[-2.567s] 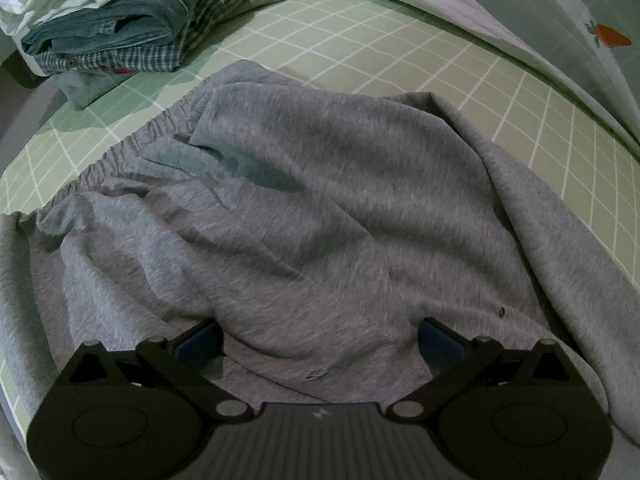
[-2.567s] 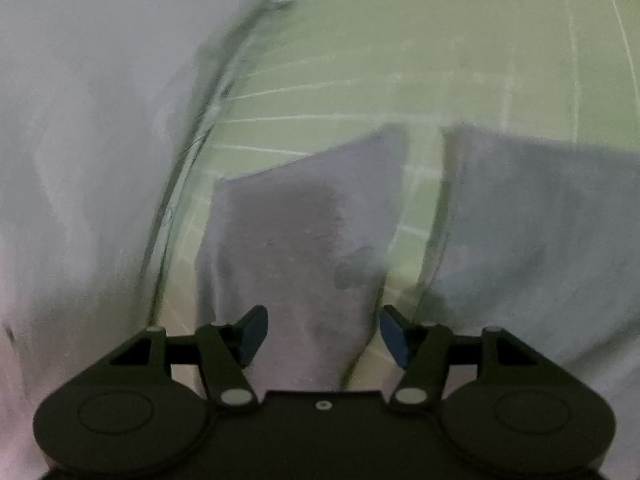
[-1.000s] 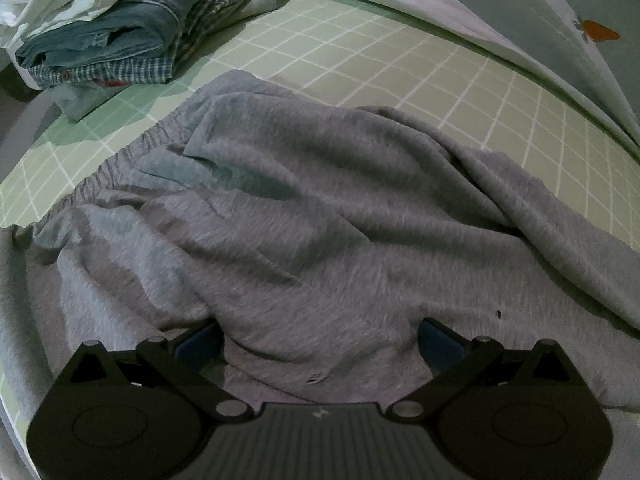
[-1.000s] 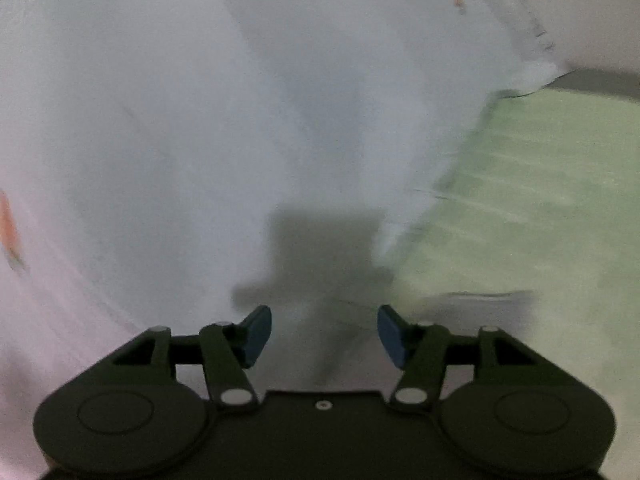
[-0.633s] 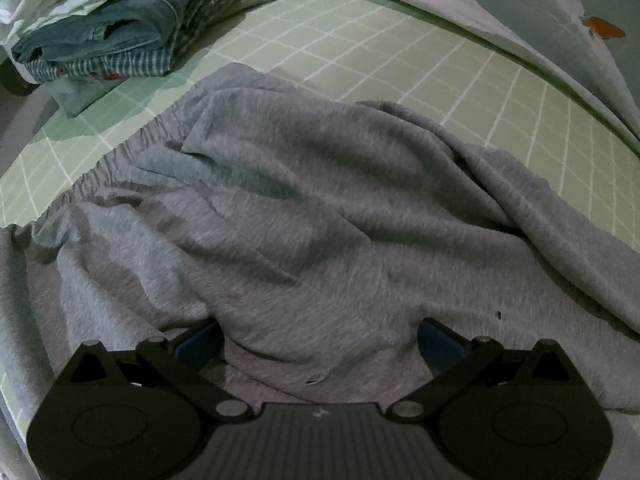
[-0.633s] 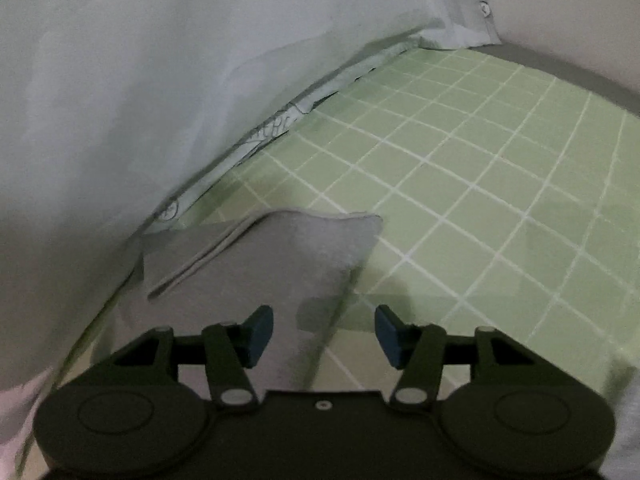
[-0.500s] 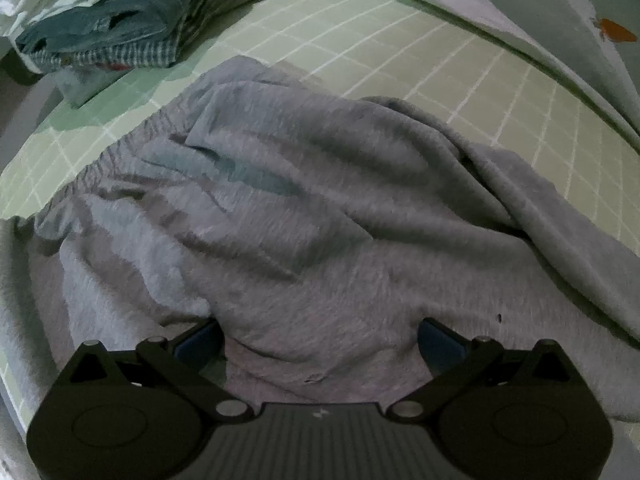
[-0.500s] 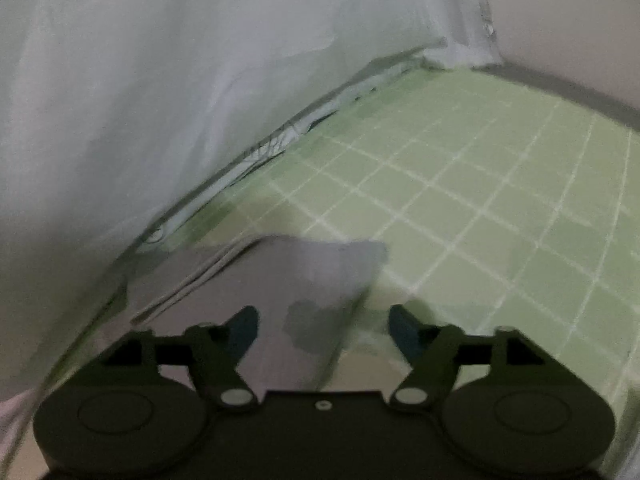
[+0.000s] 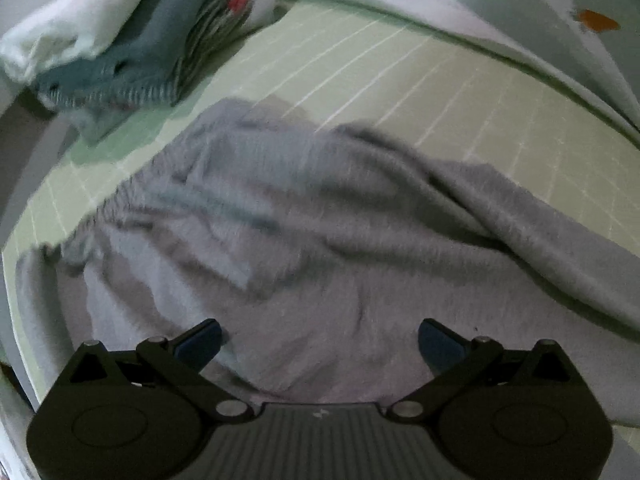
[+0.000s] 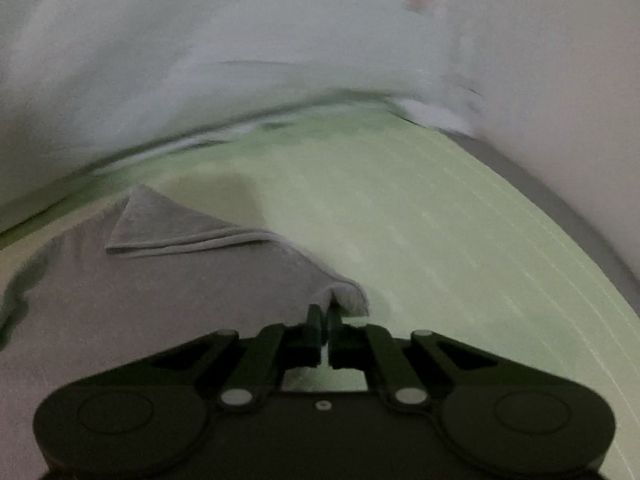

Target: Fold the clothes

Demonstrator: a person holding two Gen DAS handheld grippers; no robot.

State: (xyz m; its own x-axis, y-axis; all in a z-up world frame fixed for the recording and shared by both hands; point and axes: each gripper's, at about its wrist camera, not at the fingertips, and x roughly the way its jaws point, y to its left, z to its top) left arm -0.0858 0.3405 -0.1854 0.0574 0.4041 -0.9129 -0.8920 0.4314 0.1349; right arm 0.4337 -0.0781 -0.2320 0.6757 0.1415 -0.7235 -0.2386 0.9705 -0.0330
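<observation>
Two grippers work grey sweatpants spread across a green checked bed. At left, the left gripper hovers with jaws released wide, cloth bunched between but unpinched, near the waistband. At right, the right gripper, jaws just clenched, grasps the hem; the leg runs away leftward, so that hand likely leads the fold.

Dim, flat room light, no glare. Both views are smeared by motion blur, the grid on the bed streaked. Fisheye bending curves the edges; corners go black.
</observation>
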